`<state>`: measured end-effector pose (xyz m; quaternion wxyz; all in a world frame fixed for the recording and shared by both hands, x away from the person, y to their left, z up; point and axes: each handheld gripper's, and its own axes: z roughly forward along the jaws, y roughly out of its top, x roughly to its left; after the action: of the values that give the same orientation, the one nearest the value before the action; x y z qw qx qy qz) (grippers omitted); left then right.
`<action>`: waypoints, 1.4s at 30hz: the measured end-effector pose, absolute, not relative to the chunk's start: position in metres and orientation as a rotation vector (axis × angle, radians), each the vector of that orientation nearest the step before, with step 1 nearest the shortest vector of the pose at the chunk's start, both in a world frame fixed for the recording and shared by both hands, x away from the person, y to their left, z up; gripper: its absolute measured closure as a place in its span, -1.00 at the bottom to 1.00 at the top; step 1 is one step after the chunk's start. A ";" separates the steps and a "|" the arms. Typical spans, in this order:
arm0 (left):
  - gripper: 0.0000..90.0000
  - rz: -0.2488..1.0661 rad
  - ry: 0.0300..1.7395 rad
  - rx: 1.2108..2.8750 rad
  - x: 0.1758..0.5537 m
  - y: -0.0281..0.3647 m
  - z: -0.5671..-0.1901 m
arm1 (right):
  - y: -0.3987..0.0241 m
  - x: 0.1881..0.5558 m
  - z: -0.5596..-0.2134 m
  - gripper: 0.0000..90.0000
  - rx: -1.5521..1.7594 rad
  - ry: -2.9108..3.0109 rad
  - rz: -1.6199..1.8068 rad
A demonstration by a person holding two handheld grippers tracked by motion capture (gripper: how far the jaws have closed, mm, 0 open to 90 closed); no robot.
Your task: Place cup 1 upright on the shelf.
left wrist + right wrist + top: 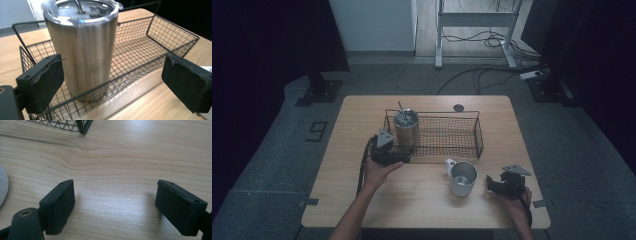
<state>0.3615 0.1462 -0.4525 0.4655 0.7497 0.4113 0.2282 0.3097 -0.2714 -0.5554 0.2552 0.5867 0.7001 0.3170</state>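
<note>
A steel tumbler (82,50) with a clear lid and straw stands upright at one end of a black wire basket (155,47) on the wooden table (422,200). It sits just ahead of the left gripper (112,85), nearer one finger than the other, with the basket's wire wall between. The left fingers (42,82) are apart and touch nothing.

To grasp it well, the hand would likely need to rise above the wire rim, centre the tumbler between the fingers, then close on its body.

The left hand (379,172) rests low beside the basket, gripper pointing level. The right gripper (507,182) hovers over bare table near a metal mug (462,177), its fingers apart and empty.
</note>
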 end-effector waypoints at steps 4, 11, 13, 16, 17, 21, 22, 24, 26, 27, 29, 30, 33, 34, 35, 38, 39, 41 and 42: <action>-0.89 0.580 0.995 1.845 0.350 0.148 -0.456 | -0.271 0.310 -0.555 -0.65 1.593 1.901 0.861; -0.89 0.656 0.973 1.879 0.316 0.158 -0.473 | -0.271 0.310 -0.555 -0.65 1.592 1.901 0.861; -0.89 0.661 0.975 1.884 0.312 0.160 -0.476 | -0.271 0.310 -0.555 -0.65 1.592 1.901 0.861; -0.89 0.666 0.985 1.886 0.302 0.164 -0.484 | -0.271 0.310 -0.555 -0.65 1.592 1.901 0.861; -0.89 0.647 0.990 1.888 0.297 0.166 -0.489 | -0.271 0.310 -0.555 -0.65 1.592 1.901 0.861; -0.88 0.609 1.000 1.884 0.288 0.173 -0.497 | -0.271 0.310 -0.555 -0.65 1.592 1.901 0.861; -0.88 0.605 1.005 1.883 0.287 0.174 -0.499 | -0.271 0.310 -0.555 -0.65 1.593 1.901 0.861; -0.87 0.600 1.008 1.884 0.285 0.176 -0.501 | -0.271 0.310 -0.555 -0.65 1.593 1.901 0.861; -0.85 0.582 1.019 1.888 0.283 0.180 -0.506 | -0.271 0.310 -0.555 -0.65 1.592 1.901 0.861; -0.80 0.582 1.022 1.888 0.282 0.181 -0.508 | -0.271 0.310 -0.555 -0.65 1.592 1.901 0.861; -0.80 0.583 1.032 1.891 0.280 0.183 -0.513 | -0.271 0.310 -0.555 -0.65 1.592 1.901 0.860; -0.80 0.580 1.038 1.919 0.280 0.183 -0.517 | -0.271 0.310 -0.555 -0.65 1.592 1.901 0.861; -0.80 0.575 1.048 1.929 0.280 0.184 -0.522 | -0.271 0.310 -0.555 -0.65 1.592 1.901 0.861; -0.80 0.575 1.048 1.929 0.280 0.184 -0.522 | -0.271 0.310 -0.555 -0.65 1.592 1.901 0.861; -0.80 0.571 1.054 1.928 0.280 0.185 -0.523 | -0.271 0.310 -0.555 -0.65 1.592 1.901 0.860; -0.80 0.556 1.066 1.934 0.280 0.185 -0.527 | -0.271 0.310 -0.555 -0.65 1.592 1.901 0.861; -0.80 0.552 1.068 1.937 0.280 0.185 -0.528 | -0.271 0.310 -0.555 -0.65 1.592 1.901 0.861; -0.80 0.546 1.072 1.941 0.280 0.185 -0.530 | -0.271 0.310 -0.555 -0.65 1.592 1.901 0.860; -0.79 0.543 1.074 1.943 0.280 0.185 -0.531 | -0.271 0.310 -0.555 -0.65 1.592 1.901 0.860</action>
<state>0.2797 0.1849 -0.5310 0.4149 0.7734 0.4277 0.2163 0.3097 -0.2713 -0.5554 0.2555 0.5865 0.7003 0.3168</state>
